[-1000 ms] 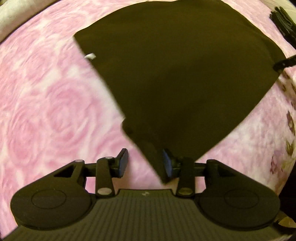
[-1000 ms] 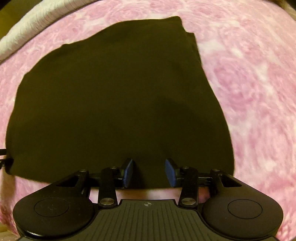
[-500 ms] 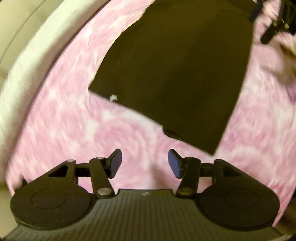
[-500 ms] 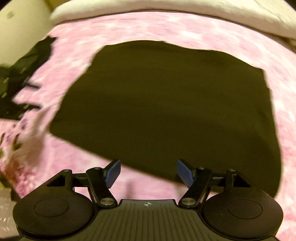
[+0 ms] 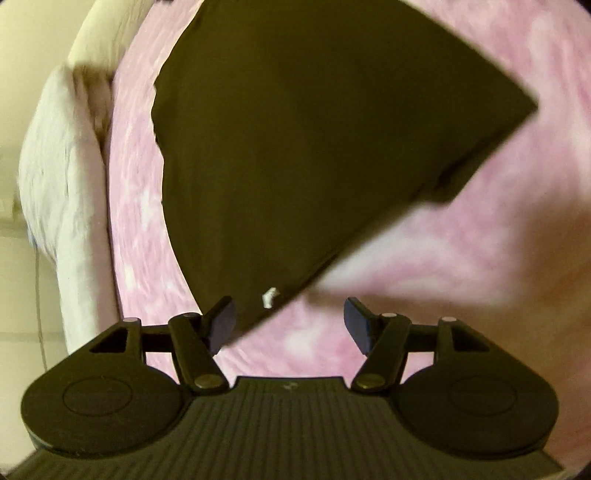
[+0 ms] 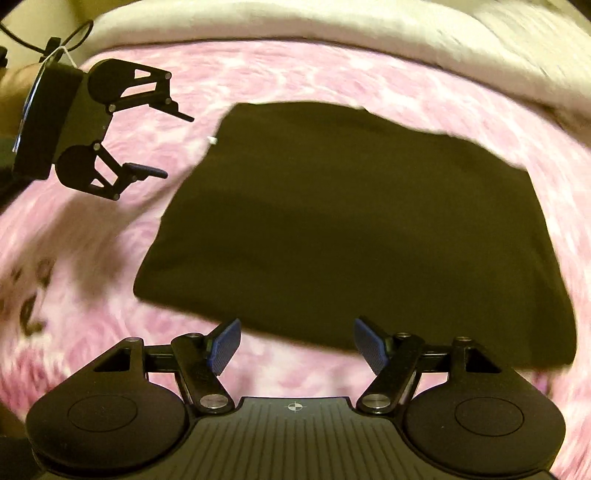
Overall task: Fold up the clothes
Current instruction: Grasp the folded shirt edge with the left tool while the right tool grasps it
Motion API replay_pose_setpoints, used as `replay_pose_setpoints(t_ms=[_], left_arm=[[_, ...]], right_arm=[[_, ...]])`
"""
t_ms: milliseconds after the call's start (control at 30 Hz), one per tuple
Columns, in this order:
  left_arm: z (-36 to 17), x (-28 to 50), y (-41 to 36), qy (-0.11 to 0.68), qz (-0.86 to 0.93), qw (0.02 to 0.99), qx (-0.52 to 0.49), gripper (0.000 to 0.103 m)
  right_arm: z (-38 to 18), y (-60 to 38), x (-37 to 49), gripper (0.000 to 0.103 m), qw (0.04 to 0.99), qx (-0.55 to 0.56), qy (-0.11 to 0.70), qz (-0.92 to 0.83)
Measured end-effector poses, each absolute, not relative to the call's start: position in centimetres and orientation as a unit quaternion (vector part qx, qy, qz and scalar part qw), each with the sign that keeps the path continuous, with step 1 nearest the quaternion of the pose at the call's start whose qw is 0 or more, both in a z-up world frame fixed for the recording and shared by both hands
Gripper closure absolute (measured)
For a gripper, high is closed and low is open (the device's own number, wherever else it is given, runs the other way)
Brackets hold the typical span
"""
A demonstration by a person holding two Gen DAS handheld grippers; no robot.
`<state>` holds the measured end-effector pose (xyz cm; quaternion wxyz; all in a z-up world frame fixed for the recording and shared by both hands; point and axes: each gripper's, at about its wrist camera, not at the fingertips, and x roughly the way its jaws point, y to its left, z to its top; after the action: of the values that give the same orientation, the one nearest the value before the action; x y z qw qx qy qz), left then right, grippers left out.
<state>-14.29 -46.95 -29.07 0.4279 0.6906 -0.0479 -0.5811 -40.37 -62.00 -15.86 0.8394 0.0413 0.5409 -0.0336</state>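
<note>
While the right wrist view alone takes in both tools, it records the left gripper point(image 6: 173, 146) at ten o'clock, fingers spread, empty, apart from the dark garment point(image 6: 362, 229). Folded flat on the pink rose-print bed cover point(image 6: 280, 74), that garment lies at twelve o'clock of the right gripper point(image 6: 297, 345), fingers spread, holding nothing. Only the left wrist view shows a white tag point(image 5: 269, 297) at the garment's near corner, between the spread fingers. White bedding point(image 5: 62, 192) at nine o'clock.

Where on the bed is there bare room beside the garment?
Bare pink bedspread runs between the black garment and the white bedding, and again between the garment and the right gripper. The left gripper crowds the garment's left side.
</note>
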Motion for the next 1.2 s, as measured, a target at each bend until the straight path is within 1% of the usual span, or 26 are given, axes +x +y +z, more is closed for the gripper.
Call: replay_pose_setpoints(t_ms=[100,200,333,433,500,567,600,633,667,700,800,867,967,1000,1033,1067,1100,1133,1167,1200], left_arm=[[-31.2,-12.0,-47.5,-0.103,-0.582,0.417,0.691,0.042],[-32.2,-10.8,-48.3,-0.131,-0.597,0.407,0.678,0.039],[-33.3,-10.0,-48.7,-0.177,-0.616,0.393,0.660,0.034],[-33.4,-9.4,-49.0,-0.189,-0.620,0.403,0.646,0.035],[-33.2,-9.4,-49.5,-0.183,-0.623,0.413,0.639,0.043],[-33.5,-9.3,-50.0,-0.170,-0.628,0.411,0.638,0.066],[-33.6,-9.3,-50.2,-0.163,-0.631,0.410,0.638,0.071],[-33.5,-9.4,-50.3,-0.156,-0.633,0.408,0.639,0.079],[-33.5,-9.5,-50.3,-0.149,-0.635,0.407,0.640,0.085],[-33.4,-9.6,-50.4,-0.142,-0.637,0.405,0.641,0.085],[-33.1,-9.5,-50.8,-0.125,-0.643,0.408,0.636,0.087],[-33.0,-9.3,-51.0,-0.119,-0.647,0.409,0.633,0.087],[-32.8,-9.4,-51.3,-0.109,-0.649,0.411,0.631,0.088],[-32.7,-9.4,-51.4,-0.103,-0.648,0.414,0.631,0.088],[-32.6,-9.5,-51.5,-0.098,-0.648,0.416,0.631,0.089],[-32.4,-9.5,-51.5,-0.094,-0.648,0.417,0.631,0.090],[-32.3,-9.6,-51.6,-0.090,-0.647,0.418,0.631,0.091],[-32.2,-9.5,-51.5,-0.087,-0.647,0.419,0.631,0.092],[-31.9,-9.5,-51.3,-0.086,-0.647,0.420,0.631,0.093],[-31.7,-9.5,-51.1,-0.085,-0.646,0.421,0.631,0.094]], right_arm=[[-17.1,-58.6,-39.7,0.031,0.831,0.055,0.551,-0.052],[-17.5,-56.2,-38.7,0.031,0.832,0.060,0.549,-0.059],[-18.3,-54.1,-37.3,0.031,0.835,0.033,0.545,-0.062],[-19.1,-53.1,-36.9,0.031,0.840,0.013,0.538,-0.069],[-19.5,-51.8,-36.7,0.031,0.846,-0.020,0.529,-0.064],[-20.0,-49.8,-36.6,0.031,0.853,-0.054,0.518,-0.048],[-20.3,-48.9,-36.4,0.030,0.856,-0.061,0.512,-0.041],[-20.6,-48.1,-36.2,0.030,0.859,-0.067,0.507,-0.035],[-21.1,-47.4,-35.9,0.030,0.860,-0.071,0.503,-0.034],[-21.5,-46.5,-35.5,0.030,0.861,-0.079,0.502,-0.035],[-23.6,-43.9,-34.5,0.030,0.842,-0.167,0.510,-0.047],[-24.2,-43.4,-34.3,0.029,0.837,-0.214,0.502,-0.053],[-24.2,-44.4,-34.4,0.030,0.833,-0.221,0.504,-0.052],[-24.1,-44.8,-34.4,0.034,0.832,-0.222,0.505,-0.051],[-24.1,-45.2,-34.5,0.050,0.831,-0.223,0.507,-0.051],[-24.0,-45.6,-34.5,0.058,0.830,-0.224,0.508,-0.050],[-24.0,-46.0,-34.6,0.068,0.829,-0.225,0.509,-0.050],[-24.0,-46.4,-34.6,0.086,0.828,-0.226,0.510,-0.049],[-23.9,-46.8,-34.6,0.092,0.827,-0.227,0.512,-0.049],[-23.9,-47.2,-34.7,0.093,0.826,-0.228,0.513,-0.048]])
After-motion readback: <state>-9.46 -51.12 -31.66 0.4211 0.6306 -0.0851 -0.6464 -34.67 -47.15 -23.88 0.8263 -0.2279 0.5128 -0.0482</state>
